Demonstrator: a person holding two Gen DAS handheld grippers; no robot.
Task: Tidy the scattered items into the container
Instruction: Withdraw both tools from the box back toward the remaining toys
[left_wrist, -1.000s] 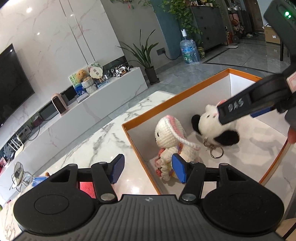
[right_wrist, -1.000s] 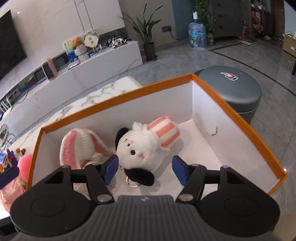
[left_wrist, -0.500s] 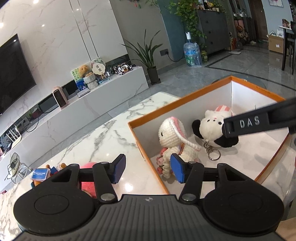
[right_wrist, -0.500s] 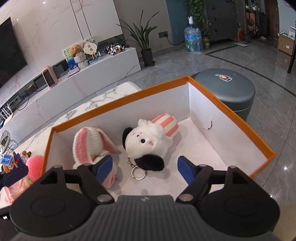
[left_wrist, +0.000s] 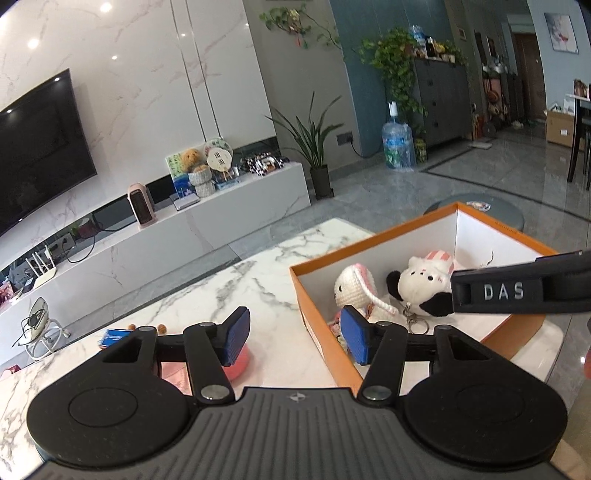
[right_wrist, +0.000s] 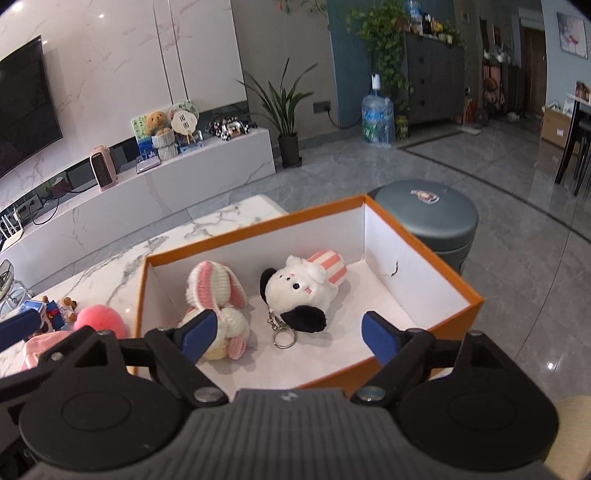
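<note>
An open rectangular cardboard box with orange outer walls and a white inside (right_wrist: 417, 258) sits at the corner of the marble top. Inside lie two toys side by side: a crocheted cream rabbit with pink-lined floppy ears (right_wrist: 216, 291), and a white plush dog with black ears, a pink-striped hat and a metal key ring (right_wrist: 303, 290). A fluffy pink plush (right_wrist: 98, 321) lies outside, just beside the box's left wall, with small figures (right_wrist: 59, 308) near it.
</note>
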